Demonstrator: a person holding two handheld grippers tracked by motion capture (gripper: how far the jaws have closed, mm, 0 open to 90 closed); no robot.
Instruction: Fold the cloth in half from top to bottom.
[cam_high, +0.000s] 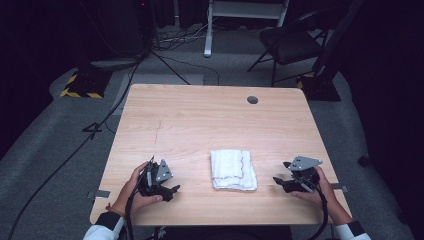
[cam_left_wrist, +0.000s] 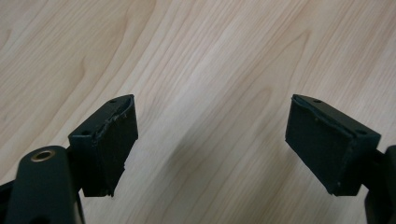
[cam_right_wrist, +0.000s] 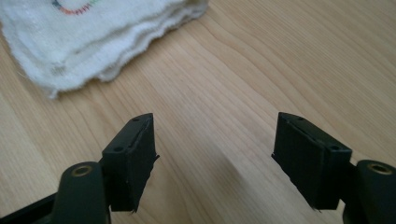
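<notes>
Room: dark all round, with a grey carpeted floor (cam_high: 45, 150) under and around the desk.
Far side: a black chair (cam_high: 290, 42) stands beyond the desk to the right; the white legs of a frame (cam_high: 209, 30) rise beyond it near the middle; cables (cam_high: 75, 145) trail across the floor on the left.
Desk (cam_high: 200, 120): pale wood with a clear grain, rounded corners, and a small round hole (cam_high: 252, 100) near its far right edge. Most of the top is bare.
Cloth (cam_high: 232, 170): a white folded cloth lies flat on the near half of the desk, a little right of the middle, between the two tools. A thin coloured stitch line runs along one edge. In the right gripper view its layered edges show at the far left (cam_right_wrist: 93, 32).
Left hand (cam_high: 131, 192): comes in from the near edge, sleeve cuff white, and wraps the tool from the left.
Left hand-held gripper (cam_high: 172, 191): low over the near left of the desk, pointing right toward the cloth, well apart from it. Its jaws are spread wide with nothing but bare wood between them (cam_left_wrist: 210, 144).
Right hand (cam_high: 322, 187): comes in from the near right and grips the tool from behind.
Right hand-held gripper (cam_high: 277, 182): low over the near right of the desk, pointing left, near the cloth's right edge but not touching it. Its jaws are spread wide over bare wood (cam_right_wrist: 215, 158).
</notes>
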